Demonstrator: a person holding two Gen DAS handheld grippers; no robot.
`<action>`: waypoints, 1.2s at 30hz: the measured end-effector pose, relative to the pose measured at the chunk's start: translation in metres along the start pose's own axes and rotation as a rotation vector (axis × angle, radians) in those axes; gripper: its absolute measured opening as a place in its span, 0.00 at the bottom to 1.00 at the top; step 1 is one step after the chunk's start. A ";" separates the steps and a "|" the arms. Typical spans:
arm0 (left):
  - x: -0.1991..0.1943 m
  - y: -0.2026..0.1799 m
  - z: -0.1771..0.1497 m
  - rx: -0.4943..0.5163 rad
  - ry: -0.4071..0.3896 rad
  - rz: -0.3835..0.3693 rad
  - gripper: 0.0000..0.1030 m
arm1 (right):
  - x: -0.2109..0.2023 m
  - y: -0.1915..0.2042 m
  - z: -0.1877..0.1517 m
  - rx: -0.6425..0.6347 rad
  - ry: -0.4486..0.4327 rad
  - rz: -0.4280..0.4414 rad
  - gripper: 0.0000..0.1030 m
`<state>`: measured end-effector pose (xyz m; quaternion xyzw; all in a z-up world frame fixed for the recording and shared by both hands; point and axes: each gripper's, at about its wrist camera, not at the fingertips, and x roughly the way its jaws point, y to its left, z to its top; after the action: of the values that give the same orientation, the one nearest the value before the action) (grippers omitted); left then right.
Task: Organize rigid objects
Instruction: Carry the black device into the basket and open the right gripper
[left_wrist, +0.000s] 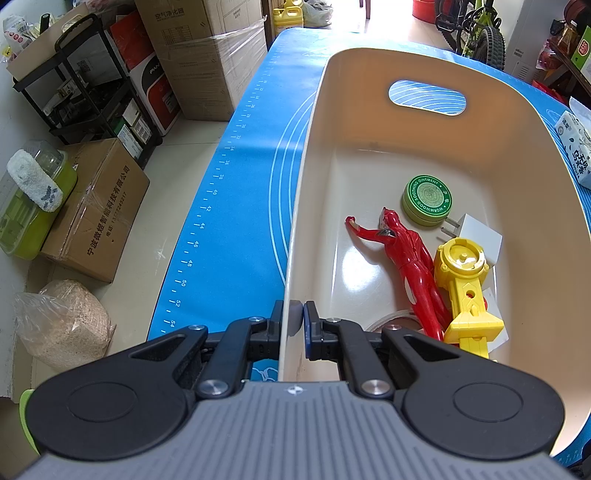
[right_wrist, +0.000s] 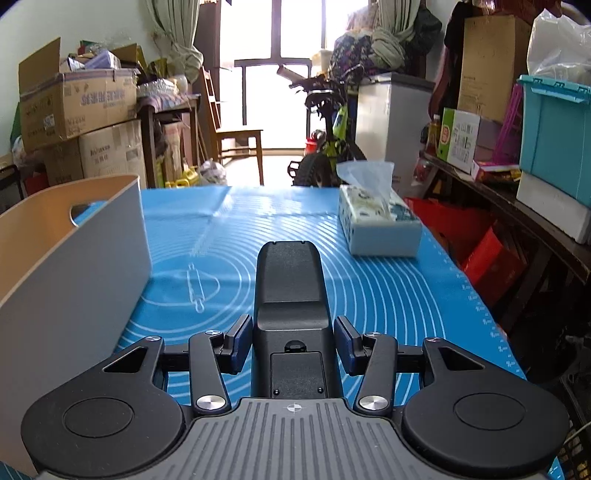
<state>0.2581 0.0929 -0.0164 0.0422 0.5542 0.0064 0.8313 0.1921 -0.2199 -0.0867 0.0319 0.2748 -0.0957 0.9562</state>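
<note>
My left gripper (left_wrist: 297, 319) is shut on the left rim of a beige bin (left_wrist: 295, 221), one finger inside the wall and one outside. In the bin lie a red action figure (left_wrist: 406, 254), a yellow toy (left_wrist: 465, 288), a round green tin (left_wrist: 427, 199) and a white plug adapter (left_wrist: 480, 236). In the right wrist view my right gripper (right_wrist: 293, 341) is shut on a black handheld device (right_wrist: 290, 291) with a battery cover. The device sticks forward above the blue mat (right_wrist: 388, 295). The bin (right_wrist: 74, 258) stands to its left.
A tissue box (right_wrist: 380, 225) sits on the mat at the far right, also seen beside the bin (left_wrist: 576, 147). Cardboard boxes, a black shelf rack and a bagged sack crowd the floor left of the table. A bicycle and loaded shelves stand beyond and to the right.
</note>
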 end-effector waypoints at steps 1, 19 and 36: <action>0.000 0.000 0.000 0.000 0.000 0.000 0.11 | -0.002 0.000 0.001 0.001 -0.007 0.002 0.52; 0.000 0.000 0.000 0.000 0.000 0.001 0.11 | -0.028 0.037 0.043 -0.046 -0.093 0.121 0.52; 0.001 -0.001 0.000 0.000 0.000 0.002 0.11 | -0.016 0.169 0.082 -0.224 0.055 0.385 0.52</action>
<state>0.2585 0.0917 -0.0169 0.0429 0.5543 0.0071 0.8312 0.2551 -0.0609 -0.0074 -0.0202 0.2987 0.1206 0.9465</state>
